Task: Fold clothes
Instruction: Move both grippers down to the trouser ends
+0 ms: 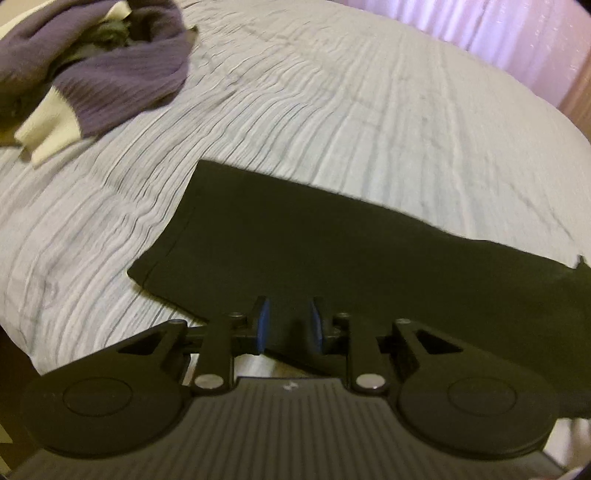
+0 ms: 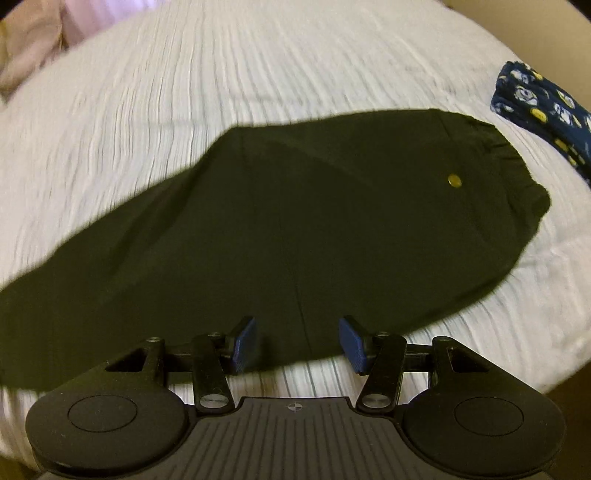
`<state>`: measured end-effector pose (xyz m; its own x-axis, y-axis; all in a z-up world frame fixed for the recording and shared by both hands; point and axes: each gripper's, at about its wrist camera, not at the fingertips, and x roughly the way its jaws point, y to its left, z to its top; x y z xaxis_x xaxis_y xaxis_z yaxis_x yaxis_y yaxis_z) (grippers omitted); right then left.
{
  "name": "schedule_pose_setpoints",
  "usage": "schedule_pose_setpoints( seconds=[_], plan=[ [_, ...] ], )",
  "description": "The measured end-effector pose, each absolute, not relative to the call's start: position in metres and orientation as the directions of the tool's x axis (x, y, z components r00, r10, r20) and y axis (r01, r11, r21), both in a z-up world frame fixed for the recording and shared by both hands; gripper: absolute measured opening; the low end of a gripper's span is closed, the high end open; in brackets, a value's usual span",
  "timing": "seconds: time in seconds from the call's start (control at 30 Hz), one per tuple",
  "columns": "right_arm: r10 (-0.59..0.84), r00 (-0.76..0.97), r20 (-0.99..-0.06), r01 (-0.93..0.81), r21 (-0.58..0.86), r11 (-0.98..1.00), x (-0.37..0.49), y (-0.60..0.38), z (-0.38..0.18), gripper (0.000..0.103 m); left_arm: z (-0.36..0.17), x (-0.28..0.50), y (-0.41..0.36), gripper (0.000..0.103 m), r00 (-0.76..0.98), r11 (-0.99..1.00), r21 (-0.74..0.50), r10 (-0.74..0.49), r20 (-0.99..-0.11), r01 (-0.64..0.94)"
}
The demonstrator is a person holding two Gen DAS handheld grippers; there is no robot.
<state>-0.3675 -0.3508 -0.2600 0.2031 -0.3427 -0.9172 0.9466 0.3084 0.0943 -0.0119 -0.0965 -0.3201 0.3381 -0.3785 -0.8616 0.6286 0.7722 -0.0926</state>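
Dark pants [image 1: 332, 254] lie flat on the pale ribbed bedspread [image 1: 332, 110]. The left wrist view shows the hemmed leg end; the right wrist view shows the pants' [image 2: 295, 221] waist end with a brass button [image 2: 454, 180]. My left gripper [image 1: 289, 325] is open with a narrow gap, its blue pads over the near edge of the leg. My right gripper [image 2: 300, 341] is open wide, its blue pads just above the near edge of the pants. Neither holds cloth.
A heap of purple and cream clothes [image 1: 110, 62] lies at the far left of the bed. A folded navy patterned garment [image 2: 543, 110] lies at the right edge. Pink curtains [image 1: 480, 33] hang beyond the bed [image 2: 258, 74].
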Motion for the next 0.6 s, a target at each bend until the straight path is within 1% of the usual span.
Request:
schedule_pose_setpoints(
  seconds=[0.07, 0.13, 0.23, 0.33, 0.37, 0.6],
  plan=[
    [-0.351, 0.223, -0.909, 0.947, 0.117, 0.3, -0.372, -0.354, -0.276, 0.054, -0.336, -0.01, -0.09, 0.018, 0.332, 0.793, -0.112, -0.373, -0.866, 0.599],
    [-0.306, 0.215, -0.927, 0.946, 0.121, 0.3, -0.377, -0.359, -0.294, 0.054, -0.339, -0.011, -0.082, 0.017, 0.339, 0.808, -0.141, -0.39, -0.856, 0.572],
    [-0.314, 0.305, -0.899, 0.93, 0.211, 0.3, -0.396, -0.358, -0.291, 0.054, -0.334, -0.01, -0.067, 0.017, 0.331, 0.826, -0.209, -0.423, -0.843, 0.523],
    [-0.31, 0.396, -0.864, 0.911, 0.329, 0.247, -0.425, -0.363, -0.285, 0.054, -0.333, -0.007, -0.047, 0.022, 0.32, 0.865, -0.254, -0.411, -0.854, 0.433],
    [-0.31, 0.414, -0.856, 0.906, 0.356, 0.23, -0.435, -0.366, -0.284, 0.054, -0.332, -0.007, -0.04, 0.022, 0.322, 0.877, -0.264, -0.405, -0.856, 0.402],
    [-0.363, 0.48, -0.798, 0.876, 0.455, 0.159, -0.502, -0.383, -0.277, 0.054, -0.327, -0.01, -0.013, 0.025, 0.339, 0.888, -0.391, -0.455, -0.823, 0.243]
  ],
)
